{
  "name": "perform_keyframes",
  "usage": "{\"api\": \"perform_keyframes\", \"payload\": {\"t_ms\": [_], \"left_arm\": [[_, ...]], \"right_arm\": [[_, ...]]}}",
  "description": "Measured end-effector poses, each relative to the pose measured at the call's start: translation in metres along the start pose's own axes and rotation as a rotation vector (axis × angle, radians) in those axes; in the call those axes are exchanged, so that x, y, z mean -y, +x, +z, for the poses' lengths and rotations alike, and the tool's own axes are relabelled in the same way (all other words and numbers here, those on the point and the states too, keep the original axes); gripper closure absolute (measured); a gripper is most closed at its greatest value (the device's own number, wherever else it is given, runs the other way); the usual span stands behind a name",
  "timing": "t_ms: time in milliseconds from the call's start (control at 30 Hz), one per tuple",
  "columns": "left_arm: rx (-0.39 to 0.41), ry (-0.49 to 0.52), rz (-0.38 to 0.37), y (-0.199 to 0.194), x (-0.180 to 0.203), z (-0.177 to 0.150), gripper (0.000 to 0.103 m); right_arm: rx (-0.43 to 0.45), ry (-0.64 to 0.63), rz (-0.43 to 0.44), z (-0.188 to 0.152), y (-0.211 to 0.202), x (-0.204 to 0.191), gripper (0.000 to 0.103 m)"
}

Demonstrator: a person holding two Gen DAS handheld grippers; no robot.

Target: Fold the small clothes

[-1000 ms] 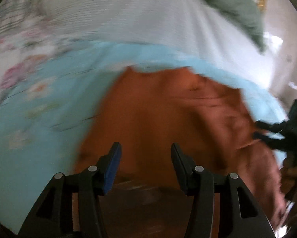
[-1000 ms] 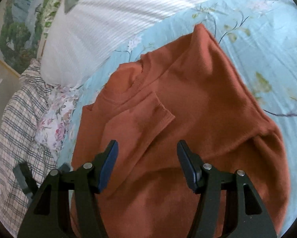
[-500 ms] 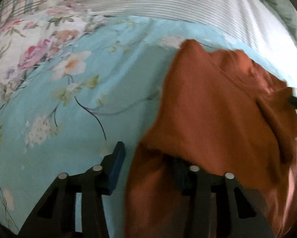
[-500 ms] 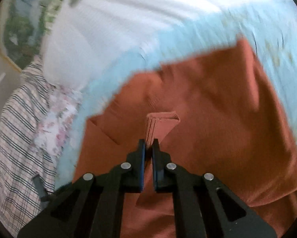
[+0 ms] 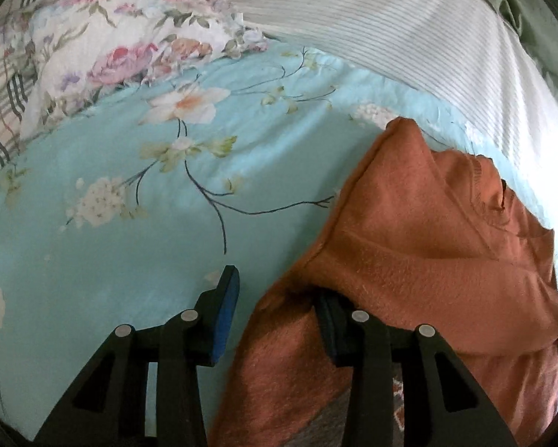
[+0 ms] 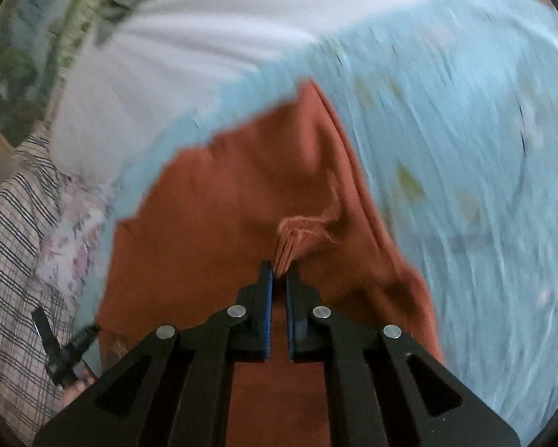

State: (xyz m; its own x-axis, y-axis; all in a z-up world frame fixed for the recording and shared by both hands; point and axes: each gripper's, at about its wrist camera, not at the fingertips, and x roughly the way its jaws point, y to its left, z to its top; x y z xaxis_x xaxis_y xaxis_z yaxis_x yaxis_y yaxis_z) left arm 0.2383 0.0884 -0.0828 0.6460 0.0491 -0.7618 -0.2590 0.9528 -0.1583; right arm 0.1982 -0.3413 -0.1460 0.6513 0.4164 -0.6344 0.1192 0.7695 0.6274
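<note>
**Sleeve fold in hand, left side waiting**

Right tongs (image 6: 278, 279) clamped on the cuff (image 6: 301, 229) of the rust sweater (image 5: 427, 246), carrying that sleeve over the body – right view's blurred. Left tongs (image 5: 279, 298) spread apart, one pad on the bedsheet (image 5: 130, 246), the other tucked under the sweater's side edge, gripping nothing.

Step, by my read: sleeve fold-in. Next move prob. needs the cuff laid flat across the chest, then let go; left tongs would have to close on the edge before any side fold.

Sweater lies on the bed; long axis runs away from both cams, neck end pointing toward the striped pillow (image 5: 390, 26).
</note>
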Motion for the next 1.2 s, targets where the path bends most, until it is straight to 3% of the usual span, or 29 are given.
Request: {"api": "perform_keyframes", "payload": {"t_ms": [33, 100, 133, 167, 267, 333, 467, 567, 700, 833, 933, 1067, 1200], "left_arm": [[-0.004, -0.002, -0.006, 0.000, -0.002, 0.000, 0.061], [-0.008, 0.001, -0.015, -0.001, -0.004, -0.003, 0.061], [-0.009, 0.002, -0.022, -0.002, -0.005, -0.004, 0.061], [-0.009, 0.003, -0.026, -0.002, -0.006, -0.005, 0.061], [-0.004, -0.009, -0.044, -0.002, -0.009, -0.008, 0.060], [0.002, -0.026, -0.059, -0.001, -0.012, -0.010, 0.059], [0.012, -0.054, -0.092, -0.001, -0.016, -0.012, 0.059], [0.019, -0.058, -0.100, -0.001, -0.017, -0.014, 0.058], [0.029, -0.059, -0.107, -0.001, -0.017, -0.016, 0.058], [0.039, -0.079, -0.136, -0.001, -0.021, -0.018, 0.057], [0.055, -0.099, -0.164, 0.000, -0.025, -0.020, 0.057], [0.070, -0.117, -0.184, 0.001, -0.027, -0.020, 0.059], [0.075, -0.138, -0.204, 0.000, -0.031, -0.022, 0.059]], "right_arm": [[0.001, 0.000, -0.011, -0.005, -0.004, 0.000, 0.094], [0.015, -0.018, -0.088, -0.010, -0.016, -0.004, 0.078], [0.043, -0.035, -0.113, -0.011, -0.027, -0.009, 0.059], [0.066, -0.054, -0.099, -0.010, -0.033, -0.015, 0.051], [0.075, -0.156, -0.016, 0.003, -0.037, -0.050, 0.051], [0.029, -0.212, 0.092, 0.013, -0.019, -0.080, 0.051], [-0.133, -0.378, 0.283, 0.037, 0.061, -0.154, 0.043], [-0.246, -0.454, 0.374, 0.051, 0.127, -0.208, 0.043], [-0.312, -0.583, 0.388, 0.064, 0.191, -0.257, 0.040], [-0.508, -0.674, 0.353, 0.063, 0.256, -0.288, 0.034], [-0.641, -0.687, 0.530, 0.053, 0.279, -0.314, 0.033], [-0.613, -0.598, 0.615, 0.056, 0.305, -0.342, 0.033], [-0.601, -0.562, 0.549, 0.045, 0.327, -0.345, 0.033]]}}
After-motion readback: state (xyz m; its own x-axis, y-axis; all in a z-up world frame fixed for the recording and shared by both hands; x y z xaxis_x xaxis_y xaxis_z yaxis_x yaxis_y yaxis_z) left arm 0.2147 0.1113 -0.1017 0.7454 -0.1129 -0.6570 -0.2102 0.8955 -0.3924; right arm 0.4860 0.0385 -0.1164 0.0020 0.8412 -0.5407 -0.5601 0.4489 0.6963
